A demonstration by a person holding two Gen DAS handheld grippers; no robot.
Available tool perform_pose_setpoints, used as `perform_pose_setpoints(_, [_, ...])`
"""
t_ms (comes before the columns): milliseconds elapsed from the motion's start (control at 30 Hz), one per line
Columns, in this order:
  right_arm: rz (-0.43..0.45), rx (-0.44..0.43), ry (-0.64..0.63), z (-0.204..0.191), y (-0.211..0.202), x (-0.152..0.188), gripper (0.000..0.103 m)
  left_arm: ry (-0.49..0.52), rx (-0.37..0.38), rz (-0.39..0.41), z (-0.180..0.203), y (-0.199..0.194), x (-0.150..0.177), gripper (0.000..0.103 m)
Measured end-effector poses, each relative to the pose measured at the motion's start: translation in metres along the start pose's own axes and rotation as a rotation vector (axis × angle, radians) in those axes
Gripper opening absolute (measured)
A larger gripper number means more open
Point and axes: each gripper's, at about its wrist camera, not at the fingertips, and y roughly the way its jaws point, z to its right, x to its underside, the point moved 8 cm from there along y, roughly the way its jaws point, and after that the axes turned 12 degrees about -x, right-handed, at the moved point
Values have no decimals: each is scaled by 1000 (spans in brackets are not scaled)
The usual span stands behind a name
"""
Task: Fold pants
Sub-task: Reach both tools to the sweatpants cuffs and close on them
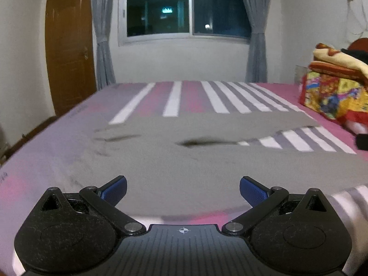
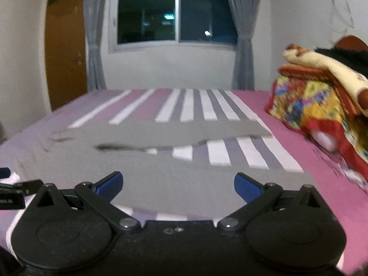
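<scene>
Your left gripper (image 1: 183, 189) sat with its blue pads (image 1: 115, 189) spread wide, pinching nothing, poised over the near edge of the grey pants (image 1: 184, 172). You had the pants lying flat on the striped bed sheet (image 1: 216, 96), waist end toward 9 o'clock and both legs running toward 3 o'clock, parted by a gap. Your right gripper (image 2: 178, 186) was likewise spread and empty above the nearer leg. You had a stack of colourful bedding (image 2: 322, 101) at 2 o'clock.
</scene>
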Motion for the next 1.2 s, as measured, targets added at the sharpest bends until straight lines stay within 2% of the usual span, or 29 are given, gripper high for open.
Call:
perform_pose_setpoints(67, [-4,-59,-18,2,17,-16,103,-11,-2,3,-18,24,-15,103])
perform_pose_setpoints(167, [-7,-99,-66,6,46,-38,103,-11,-28,30,-45,67,-39,103])
perform_pose_setpoints(267, [-31,-144,-114,12,87,-55,103,-32,34,-53,-64,122,-49,103])
perform_pose_setpoints(367, [-54,-221,-137,12,127,-71,101,16,-39,-37,-82,169,-61,103])
perform_pose_setpoints(433, [-78,-270,-149,15,158,-78,91,19,-48,-55,-98,201,-66,103])
perform_pose_setpoints(500, [-103,-318,-174,15,189,-83,88,40,-47,-85,-117,236,-70,103])
perform_pose_setpoints(533, [-115,-338,-194,15,202,-85,84,61,-45,-89,-125,251,-72,99])
perform_pose_setpoints(567, [-131,-361,-216,14,219,-87,81,81,-46,-93,-132,265,-75,84])
perform_pose_setpoints(600, [-155,-380,-240,14,238,-88,70,97,-35,-103,-137,278,-77,81])
perform_pose_setpoints(633, [-177,-392,-260,14,254,-88,62,113,-38,-108,-144,290,-80,81])
perform_pose_setpoints(667, [-192,-405,-279,14,272,-90,61,133,-37,-111,-149,304,-82,81])
perform_pose_setpoints(733, [-223,-420,-322,13,304,-90,57,141,11,-143,-155,334,-84,81])
perform_pose_setpoints(800, [-254,-441,-334,12,337,-89,57,139,40,-166,-155,363,-86,81])
perform_pose_setpoints(867, [-282,-458,-332,12,368,-89,60,162,42,-187,-156,391,-85,81])
perform_pose_setpoints(933, [-294,-459,-346,12,400,-89,67,187,32,-198,-158,415,-83,81])
perform_pose_setpoints(1000, [-319,-470,-363,10,426,-86,67,211,32,-206,-157,433,-82,81])
perform_pose_setpoints(1100, [-344,-466,-416,11,454,-83,67,222,56,-213,-158,454,-83,81])
perform_pose_setpoints(1200, [-379,-468,-439,14,474,-80,67,222,114,-258,-158,472,-81,81])
